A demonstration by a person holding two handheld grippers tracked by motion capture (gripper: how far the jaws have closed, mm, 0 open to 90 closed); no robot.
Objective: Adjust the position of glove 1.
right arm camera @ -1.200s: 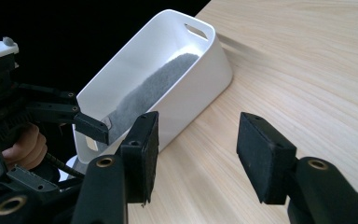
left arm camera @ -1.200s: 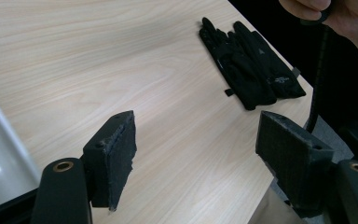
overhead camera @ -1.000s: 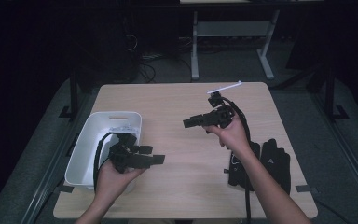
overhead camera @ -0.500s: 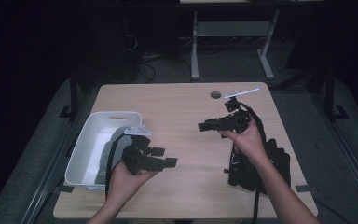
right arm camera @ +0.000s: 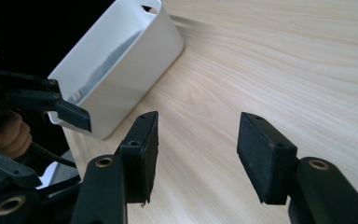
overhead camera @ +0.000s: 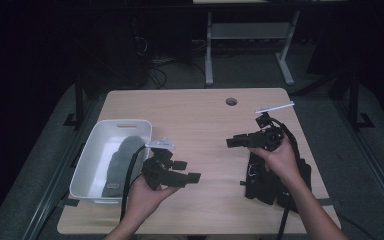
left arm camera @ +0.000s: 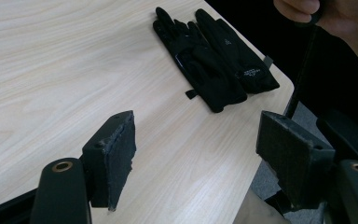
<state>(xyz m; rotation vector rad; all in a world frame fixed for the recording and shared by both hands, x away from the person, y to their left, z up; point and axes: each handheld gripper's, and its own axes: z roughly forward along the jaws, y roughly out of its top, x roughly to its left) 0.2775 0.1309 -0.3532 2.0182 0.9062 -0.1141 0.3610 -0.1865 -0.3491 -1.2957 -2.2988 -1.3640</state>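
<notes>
Lying flat near the table's right front corner, two black fabric gloves (left arm camera: 214, 60) were seen side by side, touching, their long axes running from the near edge away across the light wooden table (overhead camera: 200, 115). They were found directly below the right gripper (overhead camera: 235, 141), whose hand was the nearer; its jaws were spread and empty, aimed leftward. The left gripper (overhead camera: 192, 172) was held well apart from them, its jaws likewise parted, pointed toward them. One white plastic bin (overhead camera: 87, 162) was counted at the left, with one grey cloth item (overhead camera: 120, 160) inside.
</notes>
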